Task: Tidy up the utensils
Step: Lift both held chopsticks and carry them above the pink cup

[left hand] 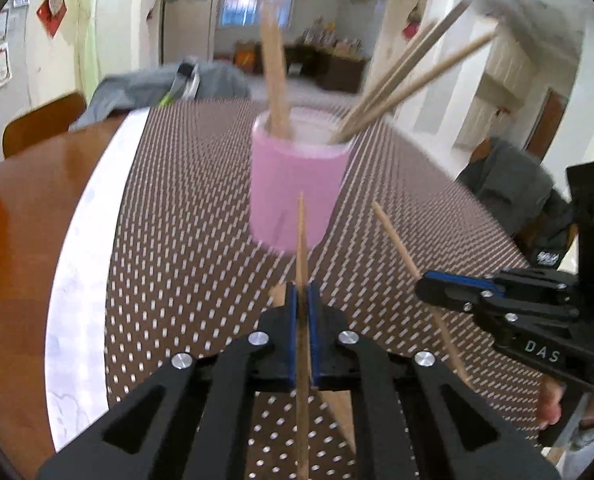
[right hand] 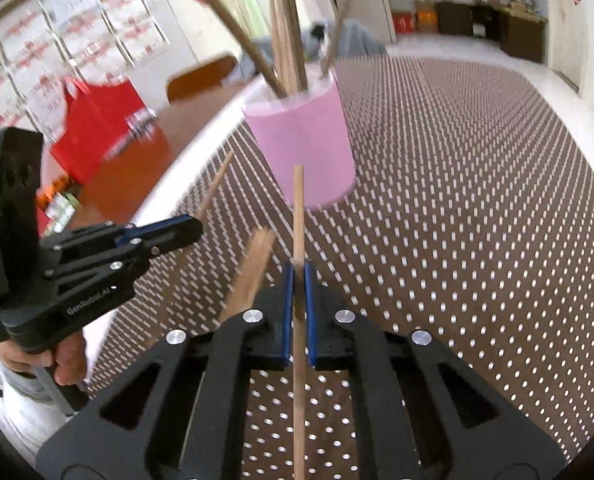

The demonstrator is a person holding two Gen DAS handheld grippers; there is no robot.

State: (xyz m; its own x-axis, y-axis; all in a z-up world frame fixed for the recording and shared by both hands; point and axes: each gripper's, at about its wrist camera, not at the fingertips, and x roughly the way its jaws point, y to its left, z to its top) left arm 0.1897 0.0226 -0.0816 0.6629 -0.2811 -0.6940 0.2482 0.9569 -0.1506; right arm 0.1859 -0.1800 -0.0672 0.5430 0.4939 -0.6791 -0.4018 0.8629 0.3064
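A pink cup (left hand: 295,184) stands on the dotted brown mat (left hand: 177,240) and holds several wooden chopsticks (left hand: 275,76). It also shows in the right wrist view (right hand: 305,140). My left gripper (left hand: 303,296) is shut on a wooden chopstick (left hand: 301,248) that points up toward the cup. My right gripper (right hand: 298,276) is shut on another wooden chopstick (right hand: 298,216), just short of the cup. The right gripper (left hand: 433,286) shows at the right of the left wrist view with its chopstick (left hand: 397,240); the left gripper (right hand: 189,228) shows at the left of the right wrist view.
The mat lies on a wooden table (left hand: 29,220) with a white strip (left hand: 81,248) along its left edge. More loose chopsticks (right hand: 253,264) lie on the mat near the grippers. A red bag (right hand: 93,120) and a chair (left hand: 41,120) stand beyond the table.
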